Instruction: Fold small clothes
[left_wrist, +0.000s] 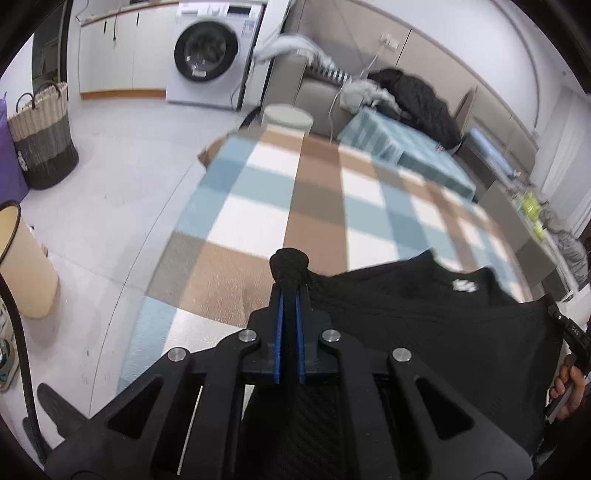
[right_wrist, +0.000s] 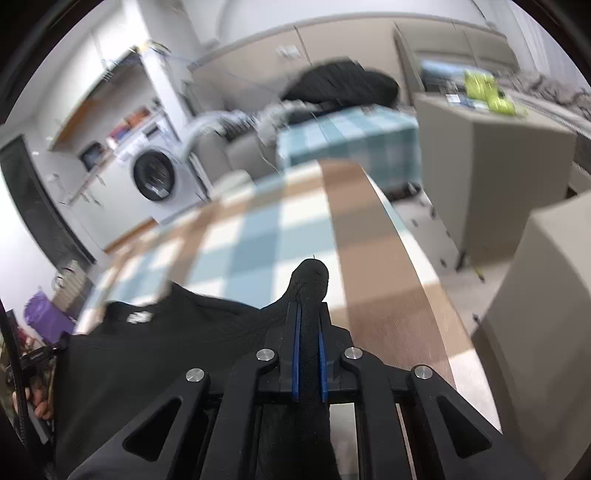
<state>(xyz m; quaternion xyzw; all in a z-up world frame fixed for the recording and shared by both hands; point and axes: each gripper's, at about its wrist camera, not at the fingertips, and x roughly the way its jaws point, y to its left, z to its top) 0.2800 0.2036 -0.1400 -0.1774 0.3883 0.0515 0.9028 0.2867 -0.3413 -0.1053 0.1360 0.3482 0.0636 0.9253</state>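
Note:
A small black garment (left_wrist: 424, 314) with a white logo is stretched in the air between my two grippers, above a table with a checked cloth (left_wrist: 295, 192). My left gripper (left_wrist: 290, 291) is shut on a bunched corner of it at the garment's left end. My right gripper (right_wrist: 309, 306) is shut on the other bunched corner, and the garment (right_wrist: 166, 339) spreads away to its left. The garment's lower part is hidden behind the gripper bodies.
The checked table (right_wrist: 369, 258) runs ahead of both grippers. A washing machine (left_wrist: 214, 51), a woven basket (left_wrist: 40, 136) and a cream bin (left_wrist: 22, 266) stand on the floor to the left. A sofa with dark clothes (left_wrist: 417, 99) lies beyond. Beige cabinets (right_wrist: 498, 177) stand at right.

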